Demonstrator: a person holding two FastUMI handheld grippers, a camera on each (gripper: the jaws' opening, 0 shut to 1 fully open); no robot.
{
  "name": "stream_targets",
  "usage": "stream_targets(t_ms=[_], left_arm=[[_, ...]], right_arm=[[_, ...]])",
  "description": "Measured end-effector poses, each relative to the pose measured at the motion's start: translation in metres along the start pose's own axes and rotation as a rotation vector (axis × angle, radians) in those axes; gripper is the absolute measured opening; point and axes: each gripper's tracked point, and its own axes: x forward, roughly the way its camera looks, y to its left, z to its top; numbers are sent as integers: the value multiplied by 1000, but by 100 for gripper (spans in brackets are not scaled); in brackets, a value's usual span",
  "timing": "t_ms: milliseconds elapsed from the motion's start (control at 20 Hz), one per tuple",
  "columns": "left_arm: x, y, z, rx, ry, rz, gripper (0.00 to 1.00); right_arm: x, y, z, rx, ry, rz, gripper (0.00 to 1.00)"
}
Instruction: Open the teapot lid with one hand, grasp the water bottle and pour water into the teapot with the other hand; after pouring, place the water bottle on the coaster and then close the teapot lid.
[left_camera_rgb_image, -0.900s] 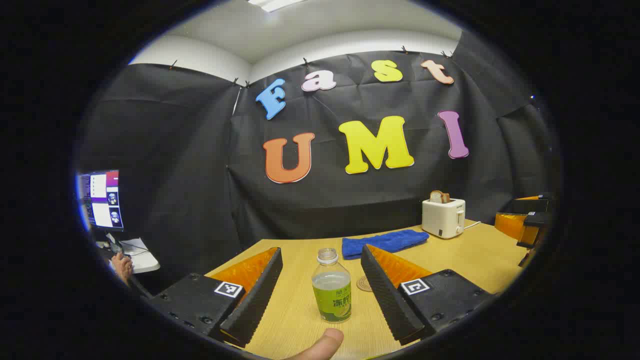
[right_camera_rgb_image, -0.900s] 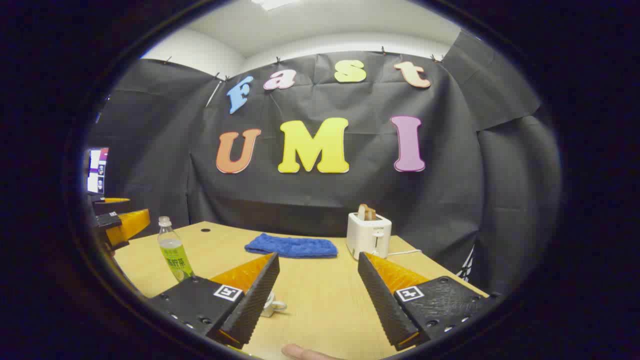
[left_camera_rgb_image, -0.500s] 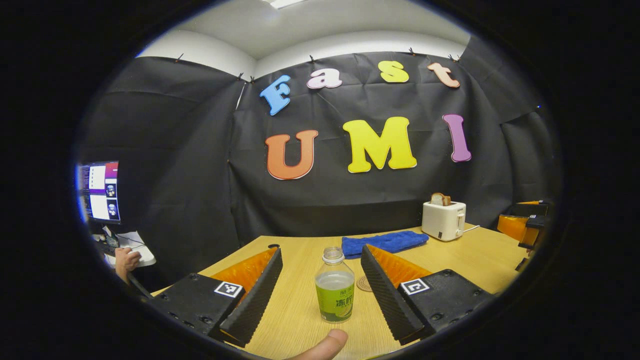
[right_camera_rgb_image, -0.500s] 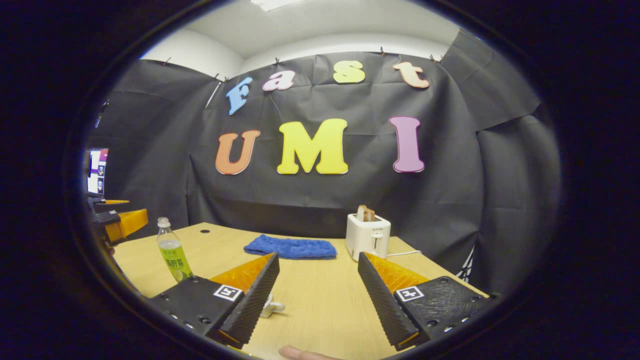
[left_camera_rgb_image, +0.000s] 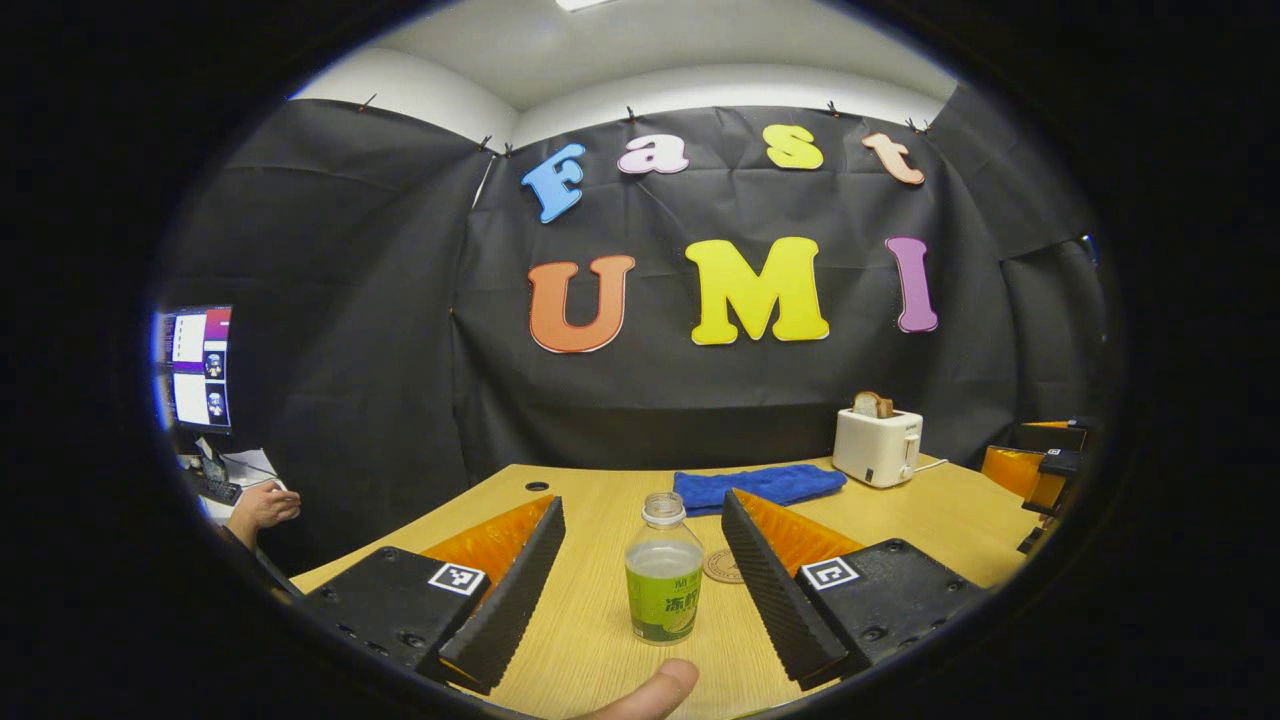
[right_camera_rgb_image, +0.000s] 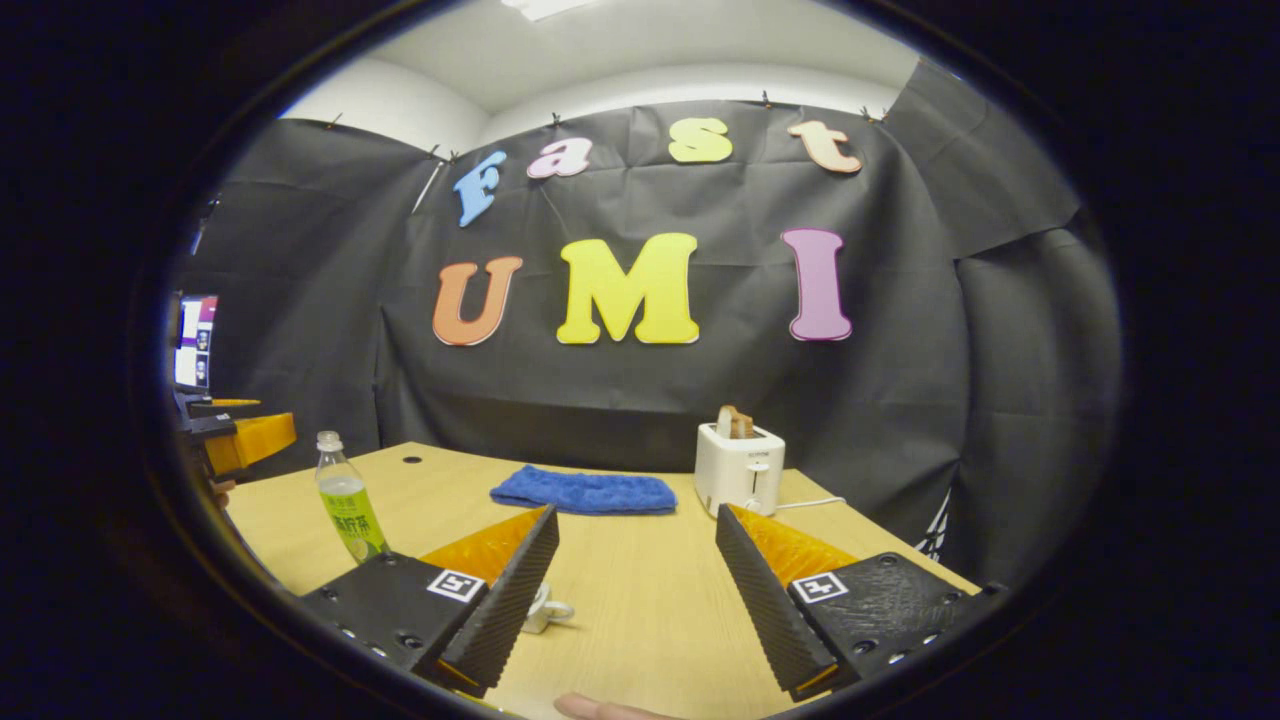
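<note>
Bottle (left_camera_rgb_image: 663, 577) of clear plastic stands upright at lower centre of the left gripper view, cap off, partly filled, a green label round its lower body. It sits between the left gripper (left_camera_rgb_image: 640, 580) fingers, which are spread wide and touch nothing. Judging by the thin plastic and part fill, it is light, easily dented and smooth; the labelled middle looks the best place to take hold, squeezed gently so water does not spill from the open neck.

A round coaster (left_camera_rgb_image: 722, 566) lies flat just right of the bottle.

In the right gripper view, the right gripper (right_camera_rgb_image: 637, 590) is equally wide open and empty. A small white piece (right_camera_rgb_image: 548, 608), probably part of the teapot, peeks out beside its left finger; too little shows to be sure.

Pale wooden table (left_camera_rgb_image: 960, 520) carries a blue cloth (left_camera_rgb_image: 758, 485) and a white toaster (left_camera_rgb_image: 878, 446) towards the black-draped wall. A screen (left_camera_rgb_image: 196, 367) glows at far left.
</note>
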Motion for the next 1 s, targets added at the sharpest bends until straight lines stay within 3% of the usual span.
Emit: stream_targets(t_ms=[500, 1000], left_arm=[[1, -7, -6, 17, 12, -17, 98], [5, -6, -14, 63, 32, -17, 98]], right_arm=[[10, 7, -7, 9, -11, 12, 95], [65, 85, -82, 16, 126, 145, 95]])
